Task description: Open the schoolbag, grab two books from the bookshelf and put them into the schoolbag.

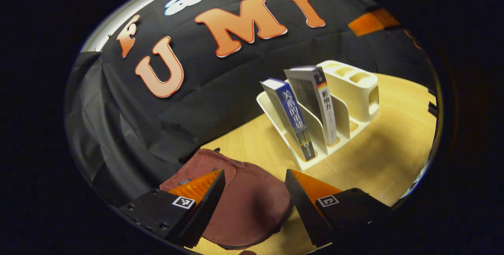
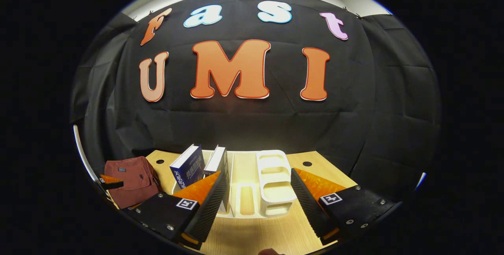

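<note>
A maroon schoolbag (image 1: 244,203) lies on the wooden table, straight ahead of my left gripper (image 1: 255,192), whose jaws stand open just above it. A cream bookshelf rack (image 1: 356,89) stands to the right with a blue book (image 1: 293,117) and a grey book (image 1: 321,101) leaning in its slots. In the right gripper view my right gripper (image 2: 258,192) is open in front of the rack (image 2: 271,180), with the blue book (image 2: 188,171) and the second book (image 2: 217,161) at its left. The schoolbag (image 2: 132,184) lies far left, the other gripper's fingertip (image 2: 110,183) touching or just over it.
The light wooden table (image 1: 393,156) has bare surface to the right of the rack. The black booth cloth hangs close behind the bag and rack. Two small dark holes (image 2: 307,164) mark the tabletop near the back edge.
</note>
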Available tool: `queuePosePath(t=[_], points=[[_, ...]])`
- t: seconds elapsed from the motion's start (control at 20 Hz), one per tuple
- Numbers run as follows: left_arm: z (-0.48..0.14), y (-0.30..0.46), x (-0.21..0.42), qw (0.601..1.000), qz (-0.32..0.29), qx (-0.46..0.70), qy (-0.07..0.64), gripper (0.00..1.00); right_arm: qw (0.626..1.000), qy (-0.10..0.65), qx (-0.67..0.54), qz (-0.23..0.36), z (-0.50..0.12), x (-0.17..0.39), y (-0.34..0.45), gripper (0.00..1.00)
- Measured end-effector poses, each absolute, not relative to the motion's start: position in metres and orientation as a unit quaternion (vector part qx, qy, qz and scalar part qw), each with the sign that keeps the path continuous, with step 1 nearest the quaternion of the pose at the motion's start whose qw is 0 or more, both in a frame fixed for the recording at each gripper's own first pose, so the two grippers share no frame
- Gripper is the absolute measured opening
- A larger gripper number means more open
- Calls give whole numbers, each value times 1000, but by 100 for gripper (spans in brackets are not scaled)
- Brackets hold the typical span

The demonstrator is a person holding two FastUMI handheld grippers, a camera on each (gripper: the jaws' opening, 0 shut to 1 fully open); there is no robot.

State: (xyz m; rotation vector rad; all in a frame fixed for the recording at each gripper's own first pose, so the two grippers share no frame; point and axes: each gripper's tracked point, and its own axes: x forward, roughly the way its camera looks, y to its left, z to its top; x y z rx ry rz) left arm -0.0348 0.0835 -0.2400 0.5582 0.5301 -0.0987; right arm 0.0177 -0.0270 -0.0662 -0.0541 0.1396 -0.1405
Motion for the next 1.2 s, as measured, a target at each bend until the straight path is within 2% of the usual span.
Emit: queuePosePath(t=[0.4,0.75,0.8,0.9,0.95,1.0,1.1,1.15,1.2], points=[[-314,101,-55,876,-62,335,342,98,991,88,-30,-93,-83,18,-48,97],[-351,136,-62,838,-42,380,389,95,991,92,-31,-97,-87,20,-52,97],[-353,141,-62,834,-39,381,397,92,990,93,-32,-97,-88,21,-51,97],[-353,138,-65,831,-46,383,400,75,991,94,-35,-93,-87,22,-46,97],[-350,135,-62,832,-48,385,397,51,991,94,-37,-91,-86,22,-44,97],[-346,133,-62,833,-52,384,394,51,991,94,-38,-88,-86,24,-42,97],[-338,134,-60,838,-53,374,394,31,992,96,-38,-77,-82,26,-33,97],[-336,135,-58,838,-57,366,400,15,992,99,-39,-70,-81,28,-26,97],[-334,134,-58,836,-67,361,408,13,992,99,-41,-62,-78,32,-20,97]])
